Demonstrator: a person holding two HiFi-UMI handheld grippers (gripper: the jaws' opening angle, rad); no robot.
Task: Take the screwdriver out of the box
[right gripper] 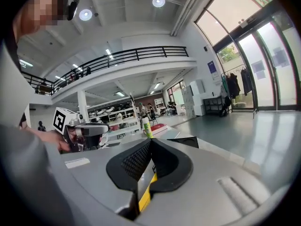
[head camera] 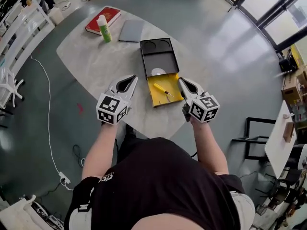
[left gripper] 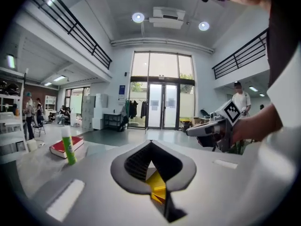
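Note:
On the pale table a black box [head camera: 159, 56] stands with its yellow drawer [head camera: 156, 100] pulled out toward me. In the drawer lies the screwdriver [head camera: 163, 89], with a yellow handle and a thin shaft. My left gripper [head camera: 135, 77] hovers just left of the drawer, jaws shut with nothing in them; in its own view the left gripper [left gripper: 151, 142] has yellow showing beneath its tips. My right gripper [head camera: 180, 80] hovers at the drawer's right edge, also shut and empty, its tips [right gripper: 151, 141] meeting. Neither touches the screwdriver.
A red book [head camera: 102, 19], a green-and-white bottle [head camera: 103, 28] and a grey flat pad [head camera: 131, 30] lie at the table's far side. A white disc [head camera: 158, 72] sits inside the black box. The table's near edge runs just below the grippers.

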